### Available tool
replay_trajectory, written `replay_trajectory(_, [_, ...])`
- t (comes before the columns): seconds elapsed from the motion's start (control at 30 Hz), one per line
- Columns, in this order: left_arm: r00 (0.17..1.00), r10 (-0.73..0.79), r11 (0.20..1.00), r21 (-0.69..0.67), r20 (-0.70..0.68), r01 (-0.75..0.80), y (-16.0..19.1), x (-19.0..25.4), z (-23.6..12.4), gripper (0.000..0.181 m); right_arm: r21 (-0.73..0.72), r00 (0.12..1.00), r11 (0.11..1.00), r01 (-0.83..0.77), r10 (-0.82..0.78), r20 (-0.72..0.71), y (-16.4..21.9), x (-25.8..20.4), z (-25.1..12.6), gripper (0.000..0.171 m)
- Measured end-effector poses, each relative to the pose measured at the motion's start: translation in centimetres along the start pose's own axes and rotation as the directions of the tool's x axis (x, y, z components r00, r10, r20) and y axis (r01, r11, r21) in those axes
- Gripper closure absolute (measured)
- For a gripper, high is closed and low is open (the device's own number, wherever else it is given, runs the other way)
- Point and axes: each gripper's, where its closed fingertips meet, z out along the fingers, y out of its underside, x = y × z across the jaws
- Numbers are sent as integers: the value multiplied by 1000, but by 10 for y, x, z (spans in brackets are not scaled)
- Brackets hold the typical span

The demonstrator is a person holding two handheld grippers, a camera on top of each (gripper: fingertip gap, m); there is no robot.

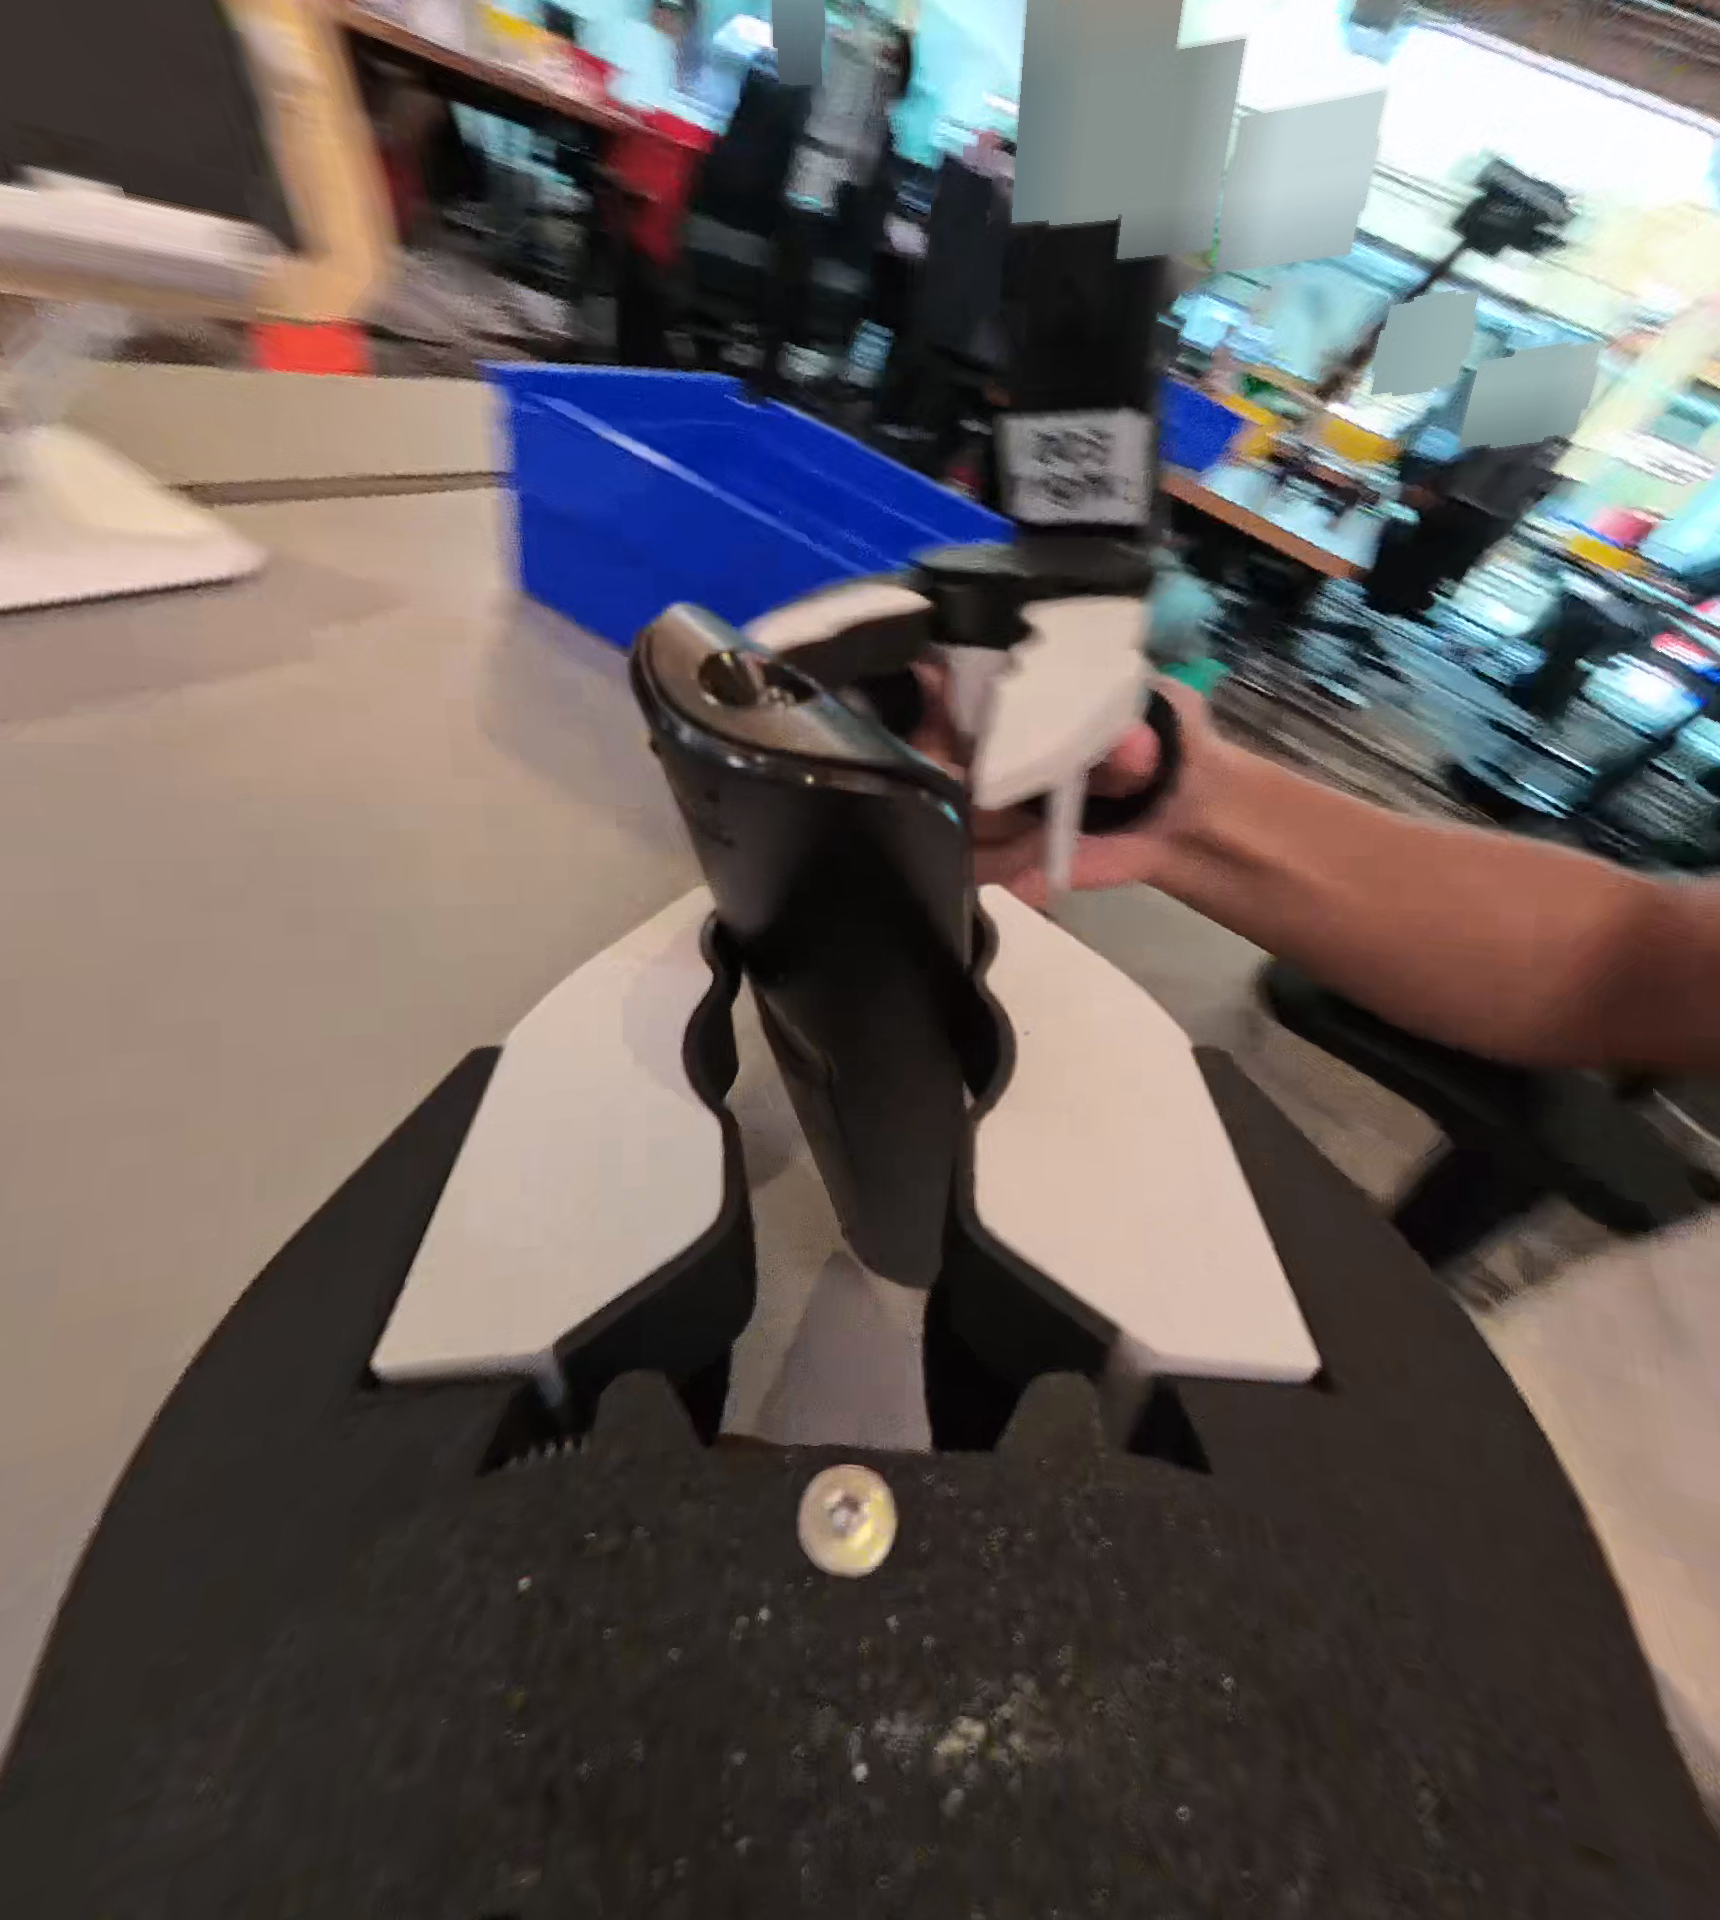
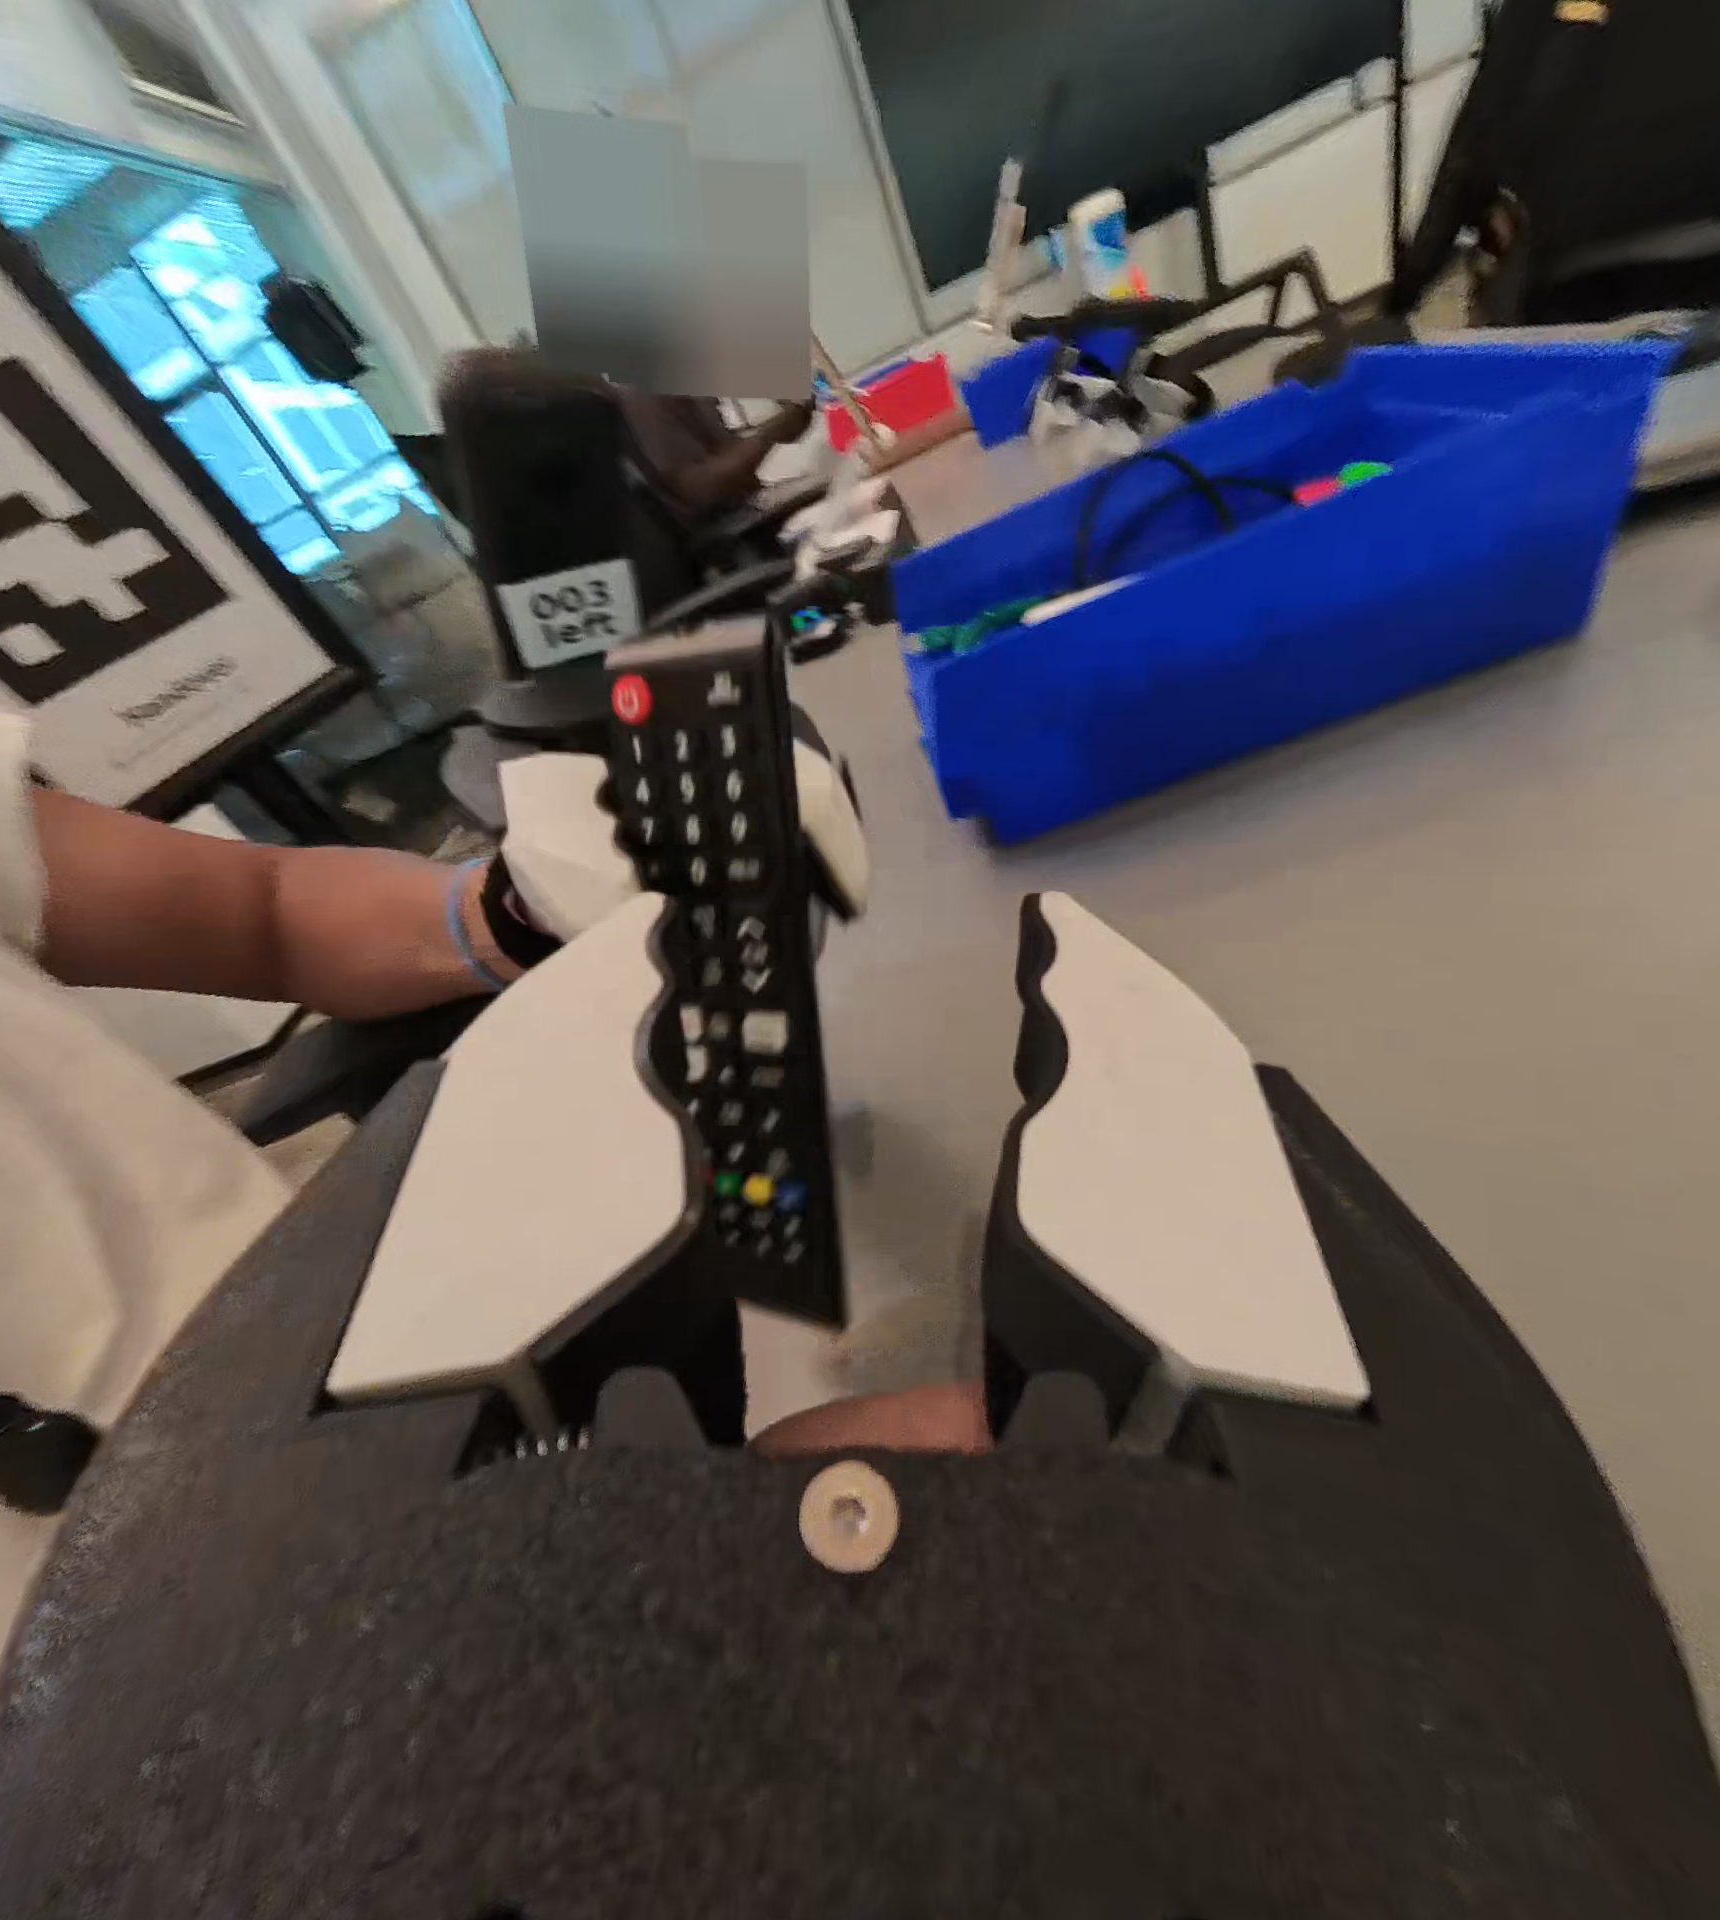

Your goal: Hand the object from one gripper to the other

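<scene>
Above the grey tabletop (image 2: 1355, 987), the remote (image 2: 731, 987) is clamped by the left gripper (image 1: 851, 997); the right gripper (image 2: 840, 1023), spread wide around it at frame centre, must be closed next.

- The remote (image 2: 731, 997) has its left edge hidden behind the right gripper's (image 2: 840, 1023) left finger (image 2: 523, 1153), and its small lower buttons are too blurry to tell apart.
- The left gripper (image 1: 848, 997) covers the remote's middle in its own view, so only the back shows.
- What's tangled inside the blue bin (image 2: 1251, 644) is too smeared to identify.
- The background room is motion-blurred in both views.
- The person's forearm (image 1: 1407, 935) runs off the right edge.
</scene>
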Motion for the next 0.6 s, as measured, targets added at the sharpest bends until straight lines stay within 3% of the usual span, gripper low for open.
replay_trajectory(0.1, [982, 8, 998, -62, -190, -20, 8, 36, 9, 141, 8, 995, 999, 34, -34, 91, -6, -19, 2, 112])
replay_trajectory(0.2, [960, 12, 991, -126, -281, -50, 21, 56, 15, 141, -26, 972, 1000, 0, 6, 233, -2, -41, 7, 116])
replay_trajectory(0.27, [952, 13, 987, -146, -305, -60, 27, 62, 18, 141, -82, 940, 996, -21, 47, 337, 6, -56, 9, 123])
replay_trajectory(0.33, [949, 3, 986, -156, -315, -55, 29, 64, 20, 141, -108, 908, 994, -5, 50, 417, 11, -68, 8, 143])
replay_trajectory(0.43, [949, -11, 989, -145, -317, -37, 28, 63, 19, 141, -100, 906, 995, 13, 31, 423, 9, -66, 7, 147])
replay_trajectory(0.53, [970, -40, 995, -99, -241, 17, 20, 45, 16, 145, -17, 940, 1000, 26, -19, 340, -3, -52, 5, 149])
replay_trajectory(0.6, [984, -48, 996, -80, -170, 34, 19, 28, 12, 133, 71, 968, 997, 1, -19, 250, -17, -33, -1, 149])
